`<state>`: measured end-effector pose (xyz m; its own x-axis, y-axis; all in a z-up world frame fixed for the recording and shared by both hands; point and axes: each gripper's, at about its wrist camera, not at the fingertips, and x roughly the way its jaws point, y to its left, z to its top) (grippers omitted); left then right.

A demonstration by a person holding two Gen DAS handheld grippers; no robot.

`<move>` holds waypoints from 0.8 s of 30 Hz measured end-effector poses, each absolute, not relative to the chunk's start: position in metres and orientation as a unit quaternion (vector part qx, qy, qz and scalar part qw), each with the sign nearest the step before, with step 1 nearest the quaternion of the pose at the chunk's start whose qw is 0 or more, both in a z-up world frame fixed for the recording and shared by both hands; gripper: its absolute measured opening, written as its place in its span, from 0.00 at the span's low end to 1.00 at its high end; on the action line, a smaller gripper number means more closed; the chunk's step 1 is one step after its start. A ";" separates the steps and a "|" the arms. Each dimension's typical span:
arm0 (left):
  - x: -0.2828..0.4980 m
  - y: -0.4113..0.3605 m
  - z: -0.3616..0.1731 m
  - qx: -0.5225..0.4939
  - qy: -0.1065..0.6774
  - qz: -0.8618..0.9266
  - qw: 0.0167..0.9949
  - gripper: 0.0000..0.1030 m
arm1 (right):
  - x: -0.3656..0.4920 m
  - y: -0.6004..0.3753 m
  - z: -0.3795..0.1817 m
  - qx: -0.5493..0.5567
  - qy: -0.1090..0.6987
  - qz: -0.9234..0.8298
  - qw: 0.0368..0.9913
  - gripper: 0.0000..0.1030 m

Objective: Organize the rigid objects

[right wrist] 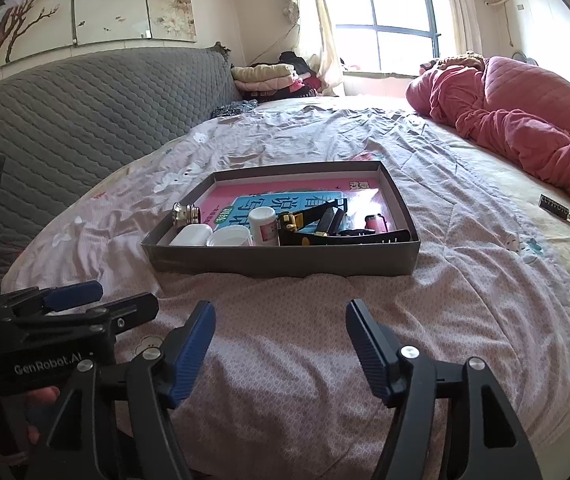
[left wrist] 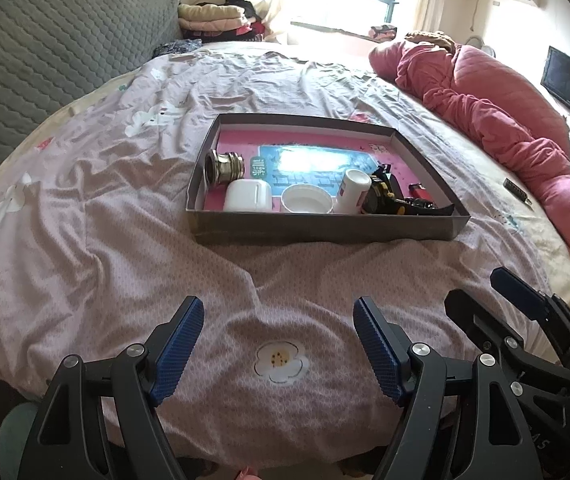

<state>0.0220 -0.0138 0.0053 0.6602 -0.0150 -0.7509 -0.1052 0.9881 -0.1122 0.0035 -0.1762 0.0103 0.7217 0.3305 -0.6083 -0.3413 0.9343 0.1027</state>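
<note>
Left wrist view: left gripper (left wrist: 279, 354) hangs over bare bedsheet (left wrist: 97, 248), jaws wide apart, nothing between them. The box (left wrist: 325, 230) sits ahead in mid-bed, well apart from the fingertips, and holds the rigid items in a row along its near wall: metal fitting (left wrist: 224, 167), white case (left wrist: 248, 196), white lid (left wrist: 307, 199), white bottle (left wrist: 352, 186), then a black-and-yellow tangle (left wrist: 391, 200) at the right end. Right gripper (left wrist: 521, 300) shows at the right edge, seen side-on. Right wrist view: right gripper (right wrist: 281, 350) also hangs over sheet, jaws apart and empty, with the left gripper (right wrist: 73, 300) just beside it at lower left. One small dark item (right wrist: 556, 205) lies loose on the sheet near the pink quilt (right wrist: 525, 120), well right of the box — likely the piece left to collect, though too small to identify. Risks, as I judge them: the two grippers are close, so a crossing reach could knock them together; the soft, wrinkled bed gives under load, so pressing on the box wall could tip it and shift the row; the near wall blocks a low approach, and the items touch each other, so wide fingers may nudge neighbours. Open room: the far half of the box floor is bare — go in from above there. Plenty of clear sheet left and right of the box.
</note>
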 end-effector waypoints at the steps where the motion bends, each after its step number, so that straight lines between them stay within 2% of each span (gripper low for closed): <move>1: 0.022 -0.014 0.005 -0.072 0.412 0.025 0.908 0.76 | 0.004 -0.176 0.010 -0.008 0.327 0.181 0.927 0.66; 24: 0.028 -0.010 -0.010 -0.072 0.420 0.039 0.904 0.76 | 0.016 -0.183 -0.005 0.008 0.349 0.162 0.923 0.67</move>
